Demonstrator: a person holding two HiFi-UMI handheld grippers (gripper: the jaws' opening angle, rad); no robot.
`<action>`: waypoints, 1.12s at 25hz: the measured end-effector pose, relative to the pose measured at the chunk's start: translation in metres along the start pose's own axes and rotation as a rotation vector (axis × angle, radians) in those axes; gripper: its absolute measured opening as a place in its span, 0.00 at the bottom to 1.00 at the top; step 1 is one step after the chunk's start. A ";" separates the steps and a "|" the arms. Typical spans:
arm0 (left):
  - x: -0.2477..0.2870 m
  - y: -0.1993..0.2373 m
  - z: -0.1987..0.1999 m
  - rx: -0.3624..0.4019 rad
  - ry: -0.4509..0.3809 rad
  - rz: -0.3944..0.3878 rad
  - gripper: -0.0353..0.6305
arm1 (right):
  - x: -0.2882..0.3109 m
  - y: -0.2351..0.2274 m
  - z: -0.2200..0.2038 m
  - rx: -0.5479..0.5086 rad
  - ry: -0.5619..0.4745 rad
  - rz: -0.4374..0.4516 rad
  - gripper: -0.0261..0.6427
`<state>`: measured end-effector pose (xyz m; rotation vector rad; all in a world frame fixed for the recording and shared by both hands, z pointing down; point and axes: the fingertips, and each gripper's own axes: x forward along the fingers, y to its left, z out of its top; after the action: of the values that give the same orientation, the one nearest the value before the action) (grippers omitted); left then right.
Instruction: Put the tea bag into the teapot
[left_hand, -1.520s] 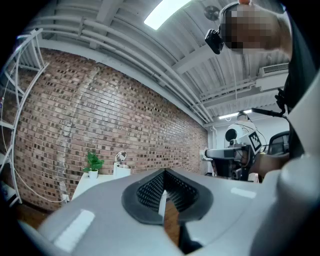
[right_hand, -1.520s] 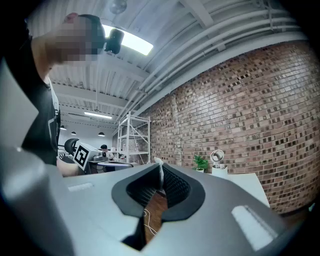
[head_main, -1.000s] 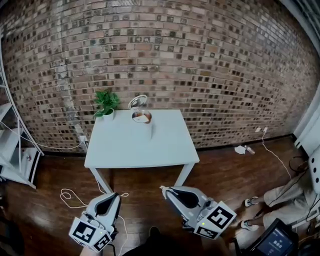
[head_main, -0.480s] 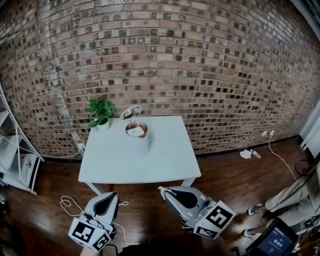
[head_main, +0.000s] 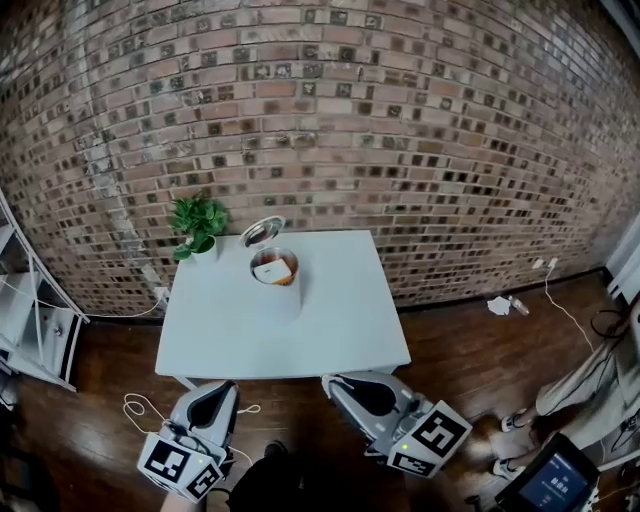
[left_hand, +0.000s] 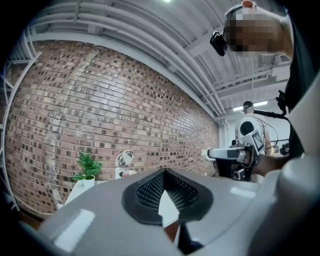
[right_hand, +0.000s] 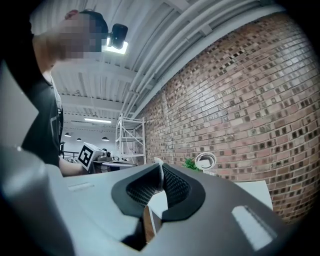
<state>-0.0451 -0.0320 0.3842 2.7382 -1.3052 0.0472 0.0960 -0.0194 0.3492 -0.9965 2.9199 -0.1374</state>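
Note:
A teapot (head_main: 274, 270) stands at the back of the white table (head_main: 330, 330), its round lid (head_main: 262, 231) tipped open behind it. A white square piece, seemingly the tea bag (head_main: 271, 271), lies in the pot's open mouth over brown liquid. My left gripper (head_main: 222, 388) is low at the table's front edge, left of centre, shut with nothing in it. My right gripper (head_main: 328, 380) is beside it to the right, also shut and empty. The left gripper view shows the left gripper (left_hand: 164, 171) and the teapot (left_hand: 123, 171) far off. The right gripper view shows the right gripper (right_hand: 160, 165) and the lid (right_hand: 205, 161).
A small potted plant (head_main: 197, 225) stands at the table's back left corner, close to the teapot. A white shelf unit (head_main: 30, 300) is at the left, and cables (head_main: 140, 405) lie on the wooden floor. A person's legs (head_main: 585, 385) and a screen (head_main: 545, 485) are at the right.
The table and teapot have come lower and nearer in the head view, so I stand closer to the table. Both grippers keep their places and stay shut.

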 end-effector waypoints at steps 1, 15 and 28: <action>0.005 0.005 0.002 -0.001 0.001 -0.003 0.06 | 0.006 -0.005 0.002 0.000 0.001 -0.004 0.06; 0.078 0.100 0.013 0.031 -0.030 -0.101 0.06 | 0.105 -0.076 0.015 -0.011 0.012 -0.072 0.06; 0.130 0.164 0.011 -0.007 0.006 -0.171 0.06 | 0.179 -0.131 0.006 -0.001 0.052 -0.150 0.06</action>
<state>-0.0908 -0.2367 0.3964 2.8296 -1.0628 0.0373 0.0342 -0.2326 0.3523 -1.2310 2.8888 -0.1699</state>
